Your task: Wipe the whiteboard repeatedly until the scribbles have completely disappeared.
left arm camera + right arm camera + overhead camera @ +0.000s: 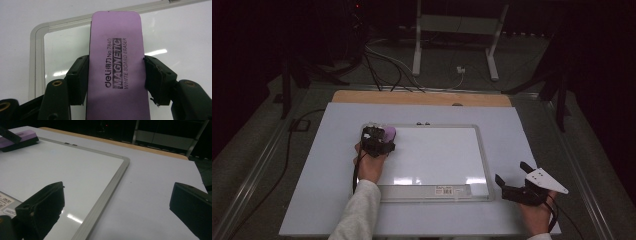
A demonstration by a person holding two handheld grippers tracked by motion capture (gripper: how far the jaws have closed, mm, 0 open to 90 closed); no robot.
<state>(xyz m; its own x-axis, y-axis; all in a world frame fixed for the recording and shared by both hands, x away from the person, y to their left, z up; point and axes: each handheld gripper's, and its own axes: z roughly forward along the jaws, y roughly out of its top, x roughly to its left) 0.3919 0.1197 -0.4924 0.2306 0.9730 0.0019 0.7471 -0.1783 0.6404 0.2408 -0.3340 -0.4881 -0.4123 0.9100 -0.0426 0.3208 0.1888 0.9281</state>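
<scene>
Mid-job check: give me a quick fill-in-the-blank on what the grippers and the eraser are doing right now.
1. The left gripper is shut on a purple ____.
2. The eraser sits at the whiteboard's far ____ corner.
3. The right gripper is ____, holding nothing.
4. It hovers off the whiteboard's ____ edge.

Missing words: eraser; left; open; right

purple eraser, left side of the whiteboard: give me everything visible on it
The eraser is a flat, oblong purple block with rounded corners and a black underside layer. Its top is printed in black: "deli No 7840 MAGNETIC WHITE BOARD ERASER". It lies flat at the far left corner of the whiteboard, near the grey frame. The left gripper is shut on its long sides, one jaw against each.
</scene>
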